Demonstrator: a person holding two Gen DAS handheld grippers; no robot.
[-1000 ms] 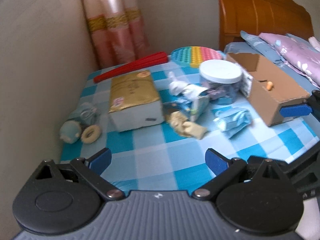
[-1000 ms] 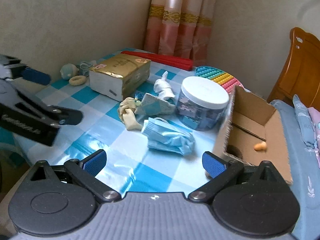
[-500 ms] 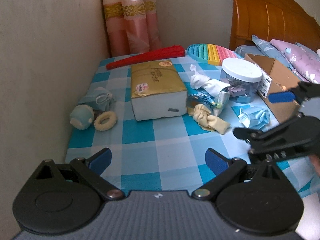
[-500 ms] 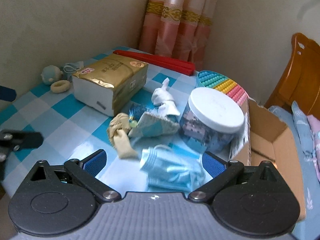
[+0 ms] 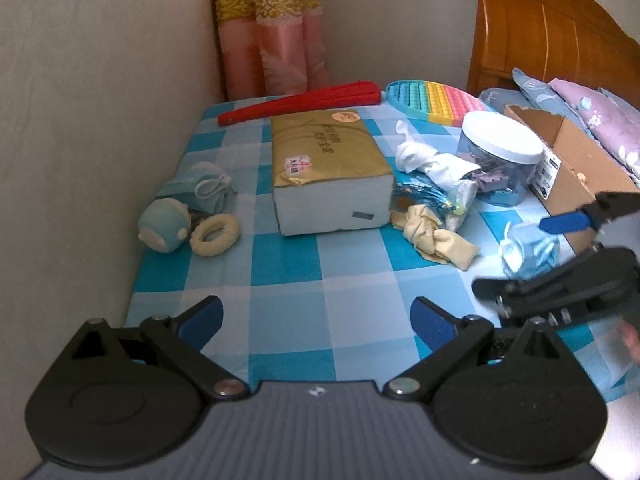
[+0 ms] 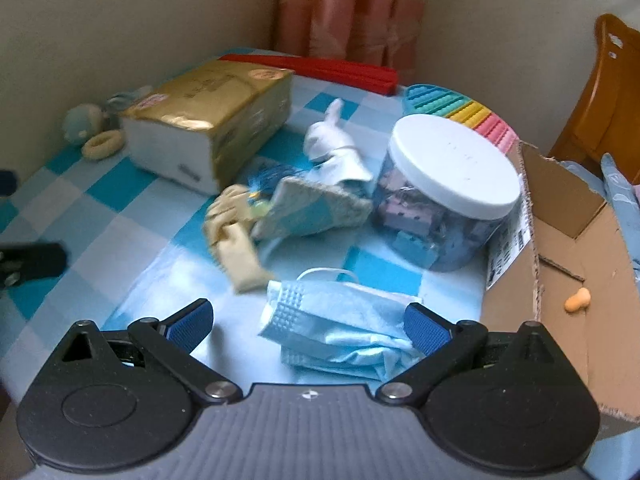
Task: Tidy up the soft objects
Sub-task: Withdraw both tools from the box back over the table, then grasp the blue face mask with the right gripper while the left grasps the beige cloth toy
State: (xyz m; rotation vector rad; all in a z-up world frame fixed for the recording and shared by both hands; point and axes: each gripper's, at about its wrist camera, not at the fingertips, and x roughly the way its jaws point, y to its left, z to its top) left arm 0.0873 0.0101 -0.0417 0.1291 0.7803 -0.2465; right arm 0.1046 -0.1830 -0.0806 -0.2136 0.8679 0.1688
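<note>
A crumpled blue face mask lies on the checked tablecloth between the open fingers of my right gripper, which has closed on nothing. It also shows in the left wrist view. A beige cloth, a blue-grey sock and a white sock lie just beyond. My left gripper is open and empty over the near table edge. A second mask, a pale blue plush and a cream ring lie far left.
A gold tissue pack sits mid-table. A white-lidded jar stands beside an open cardboard box on the right. A red folded fan and rainbow pop toy lie at the back. Walls close the left and back.
My right gripper has moved forward and down until the blue mask sits between its fingers. My left gripper has pulled back and turned left, so the whole table shows.
</note>
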